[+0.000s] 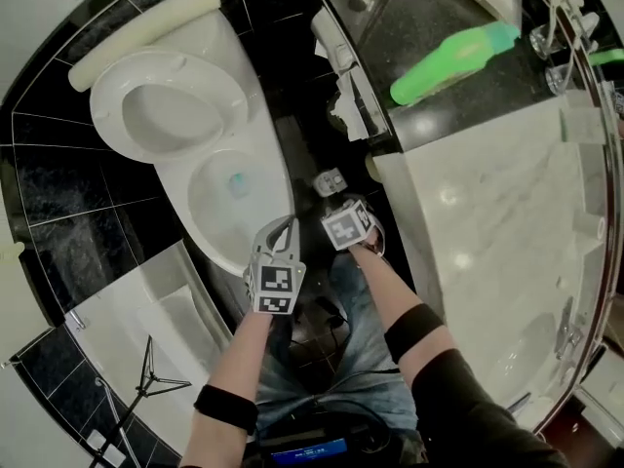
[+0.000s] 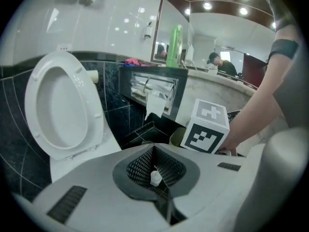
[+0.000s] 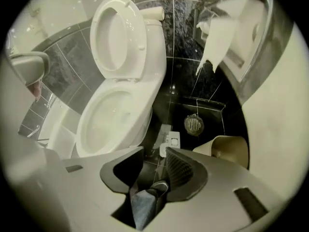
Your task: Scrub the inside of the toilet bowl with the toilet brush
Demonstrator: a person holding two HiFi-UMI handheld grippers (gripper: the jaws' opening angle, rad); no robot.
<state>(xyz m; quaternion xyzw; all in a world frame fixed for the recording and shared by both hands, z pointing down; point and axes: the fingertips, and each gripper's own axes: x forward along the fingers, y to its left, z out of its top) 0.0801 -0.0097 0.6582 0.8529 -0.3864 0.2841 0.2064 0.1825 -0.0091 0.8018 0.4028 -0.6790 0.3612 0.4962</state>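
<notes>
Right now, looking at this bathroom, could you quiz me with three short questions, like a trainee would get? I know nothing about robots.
1. True or false: the toilet seat is raised.
2. What is on the dark counter? A) a green bottle; B) a red bucket; C) a yellow sponge.
3. One gripper's jaws stand apart with nothing held between them. Is it the left gripper or the right gripper?

Key: 1 true. 2 A. 3 the right gripper; the left one's jaws are together.
</notes>
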